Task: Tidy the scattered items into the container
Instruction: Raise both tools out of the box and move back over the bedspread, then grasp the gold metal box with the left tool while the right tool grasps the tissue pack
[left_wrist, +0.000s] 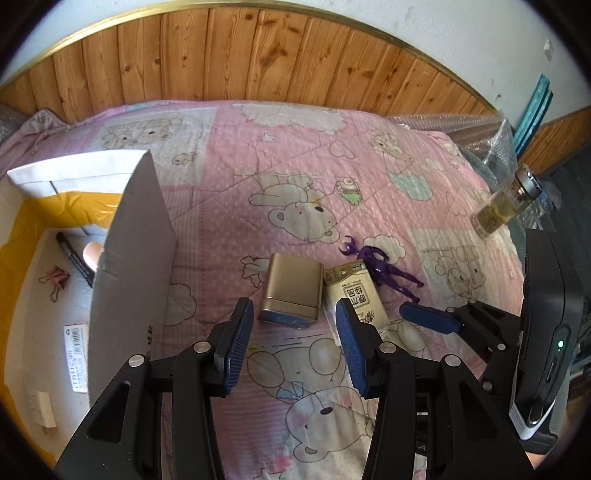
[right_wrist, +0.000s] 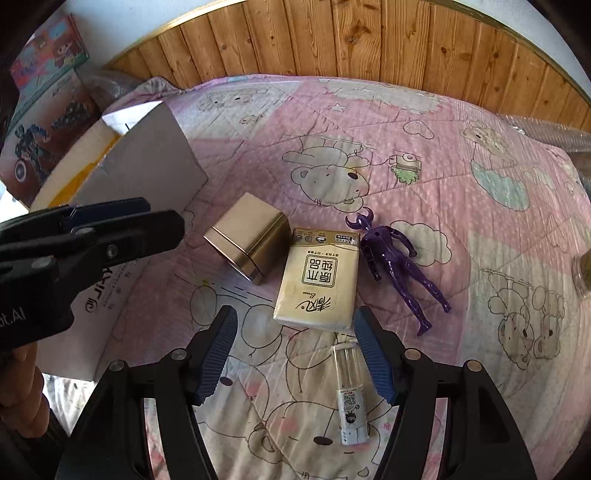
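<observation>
Both grippers are spread and hold nothing. Left gripper hovers just behind the tin; box to its left. Right gripper hovers behind the tissues, figure right, vial between its fingers.

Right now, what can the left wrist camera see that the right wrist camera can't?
Only the left wrist view looks inside the box: a black marker and a pink binder clip. Only the right wrist view shows the little clear bottle and the toy boxes. Both show the gold tin, tissue pack and purple figure on the pink quilt.
</observation>
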